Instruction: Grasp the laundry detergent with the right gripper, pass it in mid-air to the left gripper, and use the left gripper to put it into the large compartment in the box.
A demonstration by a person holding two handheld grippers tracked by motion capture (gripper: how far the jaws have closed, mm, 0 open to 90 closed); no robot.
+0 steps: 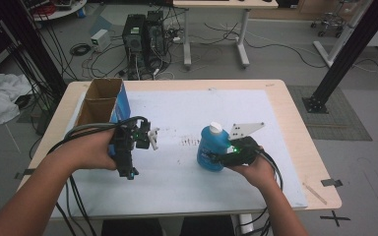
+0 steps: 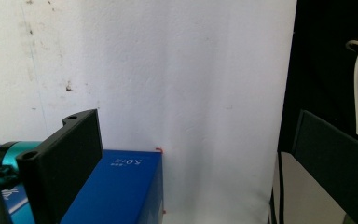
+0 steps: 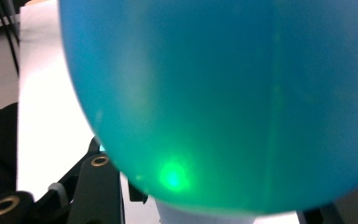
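Note:
A blue bottle (image 1: 209,147) with a white cap (image 1: 215,127) stands upright on the white mat (image 1: 192,108), right of centre. My right gripper (image 1: 221,156) is shut on its lower body from the near right. In the right gripper view the bottle (image 3: 214,93) looms close, with a black jaw at each lower corner of the right gripper (image 3: 233,179). My left gripper (image 1: 140,135) is held just in front of the blue-sided cardboard box (image 1: 101,101). In the left gripper view the left gripper (image 2: 193,121) stands open with its jaws wide apart, over bare mat and a corner of the blue box (image 2: 116,186).
The open-topped box stands at the mat's back left corner. Dark pen marks (image 1: 189,142) dot the mat's middle. A thin wooden stick (image 1: 315,192) lies on the table's front right corner. Computer towers (image 1: 145,34) and cables sit on the floor beyond the table.

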